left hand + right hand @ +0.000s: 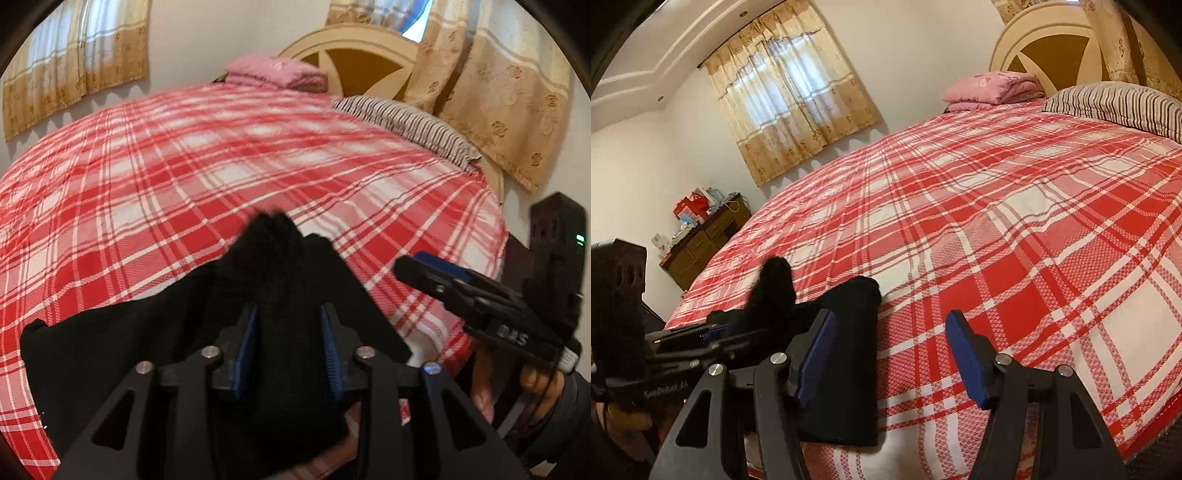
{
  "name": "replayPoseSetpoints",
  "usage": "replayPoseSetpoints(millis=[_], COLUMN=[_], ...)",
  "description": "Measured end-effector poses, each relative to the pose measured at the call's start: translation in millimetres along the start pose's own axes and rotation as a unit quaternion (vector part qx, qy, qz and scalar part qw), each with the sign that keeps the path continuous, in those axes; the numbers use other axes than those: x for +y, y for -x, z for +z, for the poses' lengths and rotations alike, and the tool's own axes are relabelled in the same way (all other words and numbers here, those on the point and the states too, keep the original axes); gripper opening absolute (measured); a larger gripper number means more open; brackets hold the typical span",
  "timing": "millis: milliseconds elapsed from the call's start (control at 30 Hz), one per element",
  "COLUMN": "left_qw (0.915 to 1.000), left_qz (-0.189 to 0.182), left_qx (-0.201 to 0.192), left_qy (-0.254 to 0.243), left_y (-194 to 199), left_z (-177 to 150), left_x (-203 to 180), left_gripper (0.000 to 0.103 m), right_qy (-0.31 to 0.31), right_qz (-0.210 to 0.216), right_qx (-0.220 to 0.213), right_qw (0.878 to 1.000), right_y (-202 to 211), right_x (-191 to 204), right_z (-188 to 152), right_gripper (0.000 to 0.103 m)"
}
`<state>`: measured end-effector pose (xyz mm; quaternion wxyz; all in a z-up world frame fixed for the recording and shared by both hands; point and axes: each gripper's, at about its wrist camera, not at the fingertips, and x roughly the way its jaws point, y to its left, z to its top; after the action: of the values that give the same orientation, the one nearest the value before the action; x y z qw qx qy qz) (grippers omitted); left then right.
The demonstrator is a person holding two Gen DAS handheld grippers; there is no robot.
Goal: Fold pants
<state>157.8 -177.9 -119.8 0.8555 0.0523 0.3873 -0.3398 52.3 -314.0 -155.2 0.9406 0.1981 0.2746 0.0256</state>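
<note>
While the pants (846, 354) lie bunched at the near edge of the bed (1015, 221), left gripper (290, 332): clamped on a raised wad of them. Right gripper (890, 354): fingers apart, empty, just beside. Step: likely mid-fold; next, right needs its own hold.

A bedroom in a home.

A wide bed (1015, 206) with a red and white checked cover fills the room, with a striped pillow (1115, 103) and a folded pink blanket (993, 88) near the round cream headboard (1045, 44). Beige flowered curtains (790, 92) hang at the window, and a brown wooden cabinet (705, 240) with boxes on top stands by the white wall.
</note>
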Motion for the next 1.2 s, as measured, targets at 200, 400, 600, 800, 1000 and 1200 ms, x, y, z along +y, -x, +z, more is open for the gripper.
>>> replayPoseSetpoints(millis=[200, 400, 600, 800, 1000, 1200], left_qw=[0.9961, 0.9920, 0.9860, 0.9846, 0.9838, 0.9841], left_qz=[0.035, 0.096, 0.142, 0.140, 0.144, 0.148], left_qx=[-0.075, -0.083, -0.061, -0.054, -0.061, -0.042], left_qy=[-0.029, -0.001, 0.063, 0.090, 0.088, 0.089], left_y=[47.8, 59.9, 49.4, 43.8, 48.1, 31.8], left_z=[-10.4, -30.3, -54.5, -63.6, -66.9, -74.7], left_x=[-1.6, 41.2, 84.8, 97.5, 97.1, 100.9], left_gripper=[0.067, 0.067, 0.070, 0.070, 0.076, 0.077], right_qy=[0.011, 0.034, 0.004, 0.033, 0.046, -0.007], right_qz=[0.060, 0.107, 0.071, 0.063, 0.059, 0.038], right_qx=[0.004, 0.058, 0.125, 0.144, 0.097, 0.154], right_qw=[0.998, 0.992, 0.990, 0.987, 0.992, 0.987], right_y=[4.2, -4.7, -34.2, -41.0, -13.1, -41.7], right_x=[11.5, 40.6, 48.5, 58.4, 57.7, 15.9], right_z=[-0.4, -5.6, -3.8, -12.1, -0.1, -11.9], right_gripper=[0.064, 0.064, 0.064, 0.015, 0.014, 0.016])
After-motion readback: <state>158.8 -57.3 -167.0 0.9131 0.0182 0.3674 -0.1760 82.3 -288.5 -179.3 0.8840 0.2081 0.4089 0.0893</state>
